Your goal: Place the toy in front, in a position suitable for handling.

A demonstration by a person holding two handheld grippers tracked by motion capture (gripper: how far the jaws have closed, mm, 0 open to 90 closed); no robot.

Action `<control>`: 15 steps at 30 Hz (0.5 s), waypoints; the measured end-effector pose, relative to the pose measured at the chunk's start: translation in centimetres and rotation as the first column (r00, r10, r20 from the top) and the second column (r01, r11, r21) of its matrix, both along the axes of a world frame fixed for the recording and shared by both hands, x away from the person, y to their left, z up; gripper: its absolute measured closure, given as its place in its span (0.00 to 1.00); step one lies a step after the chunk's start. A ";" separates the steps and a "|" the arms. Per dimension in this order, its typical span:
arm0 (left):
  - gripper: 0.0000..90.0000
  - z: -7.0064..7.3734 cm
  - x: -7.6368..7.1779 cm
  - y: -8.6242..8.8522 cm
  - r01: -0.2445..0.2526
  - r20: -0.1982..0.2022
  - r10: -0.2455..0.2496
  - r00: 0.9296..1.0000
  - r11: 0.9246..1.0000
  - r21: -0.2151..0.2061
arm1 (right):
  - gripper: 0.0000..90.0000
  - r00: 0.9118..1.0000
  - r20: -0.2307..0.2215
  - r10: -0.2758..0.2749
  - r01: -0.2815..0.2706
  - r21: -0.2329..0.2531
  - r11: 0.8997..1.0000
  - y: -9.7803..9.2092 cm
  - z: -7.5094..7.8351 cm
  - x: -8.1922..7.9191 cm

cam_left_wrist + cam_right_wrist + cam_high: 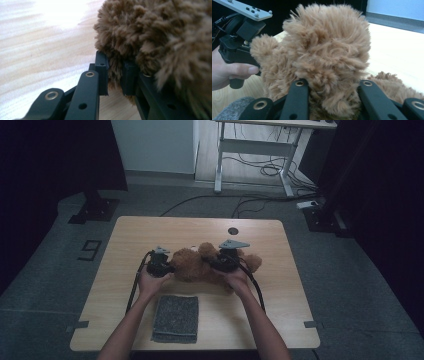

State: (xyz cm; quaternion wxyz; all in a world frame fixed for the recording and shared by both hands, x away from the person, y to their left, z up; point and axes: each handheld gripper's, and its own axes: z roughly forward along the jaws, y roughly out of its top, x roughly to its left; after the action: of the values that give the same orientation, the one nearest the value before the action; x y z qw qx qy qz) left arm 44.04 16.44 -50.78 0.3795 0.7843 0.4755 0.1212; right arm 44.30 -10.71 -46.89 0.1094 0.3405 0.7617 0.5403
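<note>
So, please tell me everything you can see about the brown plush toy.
The brown plush toy has long, shaggy fur, soft as it looks, and rounded limbs. It lies on the wooden table, just beyond the folded grey cloth. The left claw is shut on a tuft at one end; the right claw is closed around a thick part of it.

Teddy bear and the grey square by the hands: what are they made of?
The teddy bear looks like soft plush with long, shaggy brown fibres that stick out in tufts. The grey square looks like a folded cloth, maybe felt or towelling: flat, speckled, matte, with layered edges. Its exact fabric is hard to tell.
</note>
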 end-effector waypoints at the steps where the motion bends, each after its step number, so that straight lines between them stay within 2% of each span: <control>1: 0.84 0.0 -0.2 0.2 -0.006 0.004 0.006 1.000 1.000 0.011 | 0.80 1.000 -0.004 -0.002 0.002 0.001 1.000 0.0 -0.2 -0.1; 3: 0.81 0.1 -0.7 0.8 -0.029 0.019 0.029 0.999 0.999 0.032 | 0.78 1.000 -0.017 -0.008 0.008 0.015 1.000 -0.3 -0.7 -0.2; 5: 0.77 0.4 -1.1 1.9 -0.034 0.010 0.034 0.999 0.999 -0.008 | 0.78 1.000 -0.023 -0.012 0.013 0.035 0.999 -0.6 -1.0 -0.3; 8: 0.72 1.8 -2.3 3.2 -0.027 0.027 0.029 0.999 0.998 -0.054 | 0.76 0.999 -0.029 -0.016 0.017 0.036 0.999 -0.7 -1.2 -0.6; 9: 0.72 2.4 -3.2 3.5 -0.016 0.052 0.020 0.998 0.998 -0.064 | 0.74 0.999 -0.030 -0.020 0.021 0.029 0.999 -0.6 -1.2 -0.8; 10: 0.72 2.4 -3.2 3.5 -0.016 0.052 0.020 0.998 0.998 -0.064 | 0.74 0.999 -0.030 -0.020 0.021 0.029 0.999 -0.6 -1.2 -0.8; 11: 0.71 3.2 -4.3 3.5 -0.005 0.088 0.011 0.996 0.997 -0.072 | 0.73 1.000 -0.026 -0.018 0.019 0.013 1.000 -0.3 -1.3 -1.1; 12: 0.69 3.2 -4.3 3.5 -0.005 0.088 0.011 0.996 0.997 -0.072 | 0.73 1.000 -0.026 -0.018 0.019 0.013 1.000 -0.3 -1.3 -1.1; 13: 0.68 3.9 -5.3 3.1 0.022 0.115 -0.013 0.993 0.997 -0.078 | 0.73 1.000 -0.025 -0.017 0.017 0.003 1.000 -0.1 -1.4 -1.3; 14: 0.67 3.9 -5.3 3.1 0.022 0.115 -0.013 0.993 0.997 -0.078 | 0.73 1.000 -0.025 -0.017 0.017 0.003 1.000 -0.1 -1.4 -1.3; 15: 0.64 4.5 -5.9 2.6 0.042 0.140 -0.031 0.990 0.996 -0.073 | 0.72 0.999 -0.030 -0.022 0.022 0.000 1.000 0.0 -1.4 -1.5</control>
State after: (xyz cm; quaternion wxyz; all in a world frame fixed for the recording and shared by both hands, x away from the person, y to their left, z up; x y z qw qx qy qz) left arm 38.16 18.99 -46.30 0.4432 0.7677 0.4378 0.1504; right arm 42.81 -10.67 -48.32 0.1039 0.3570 0.7594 0.5340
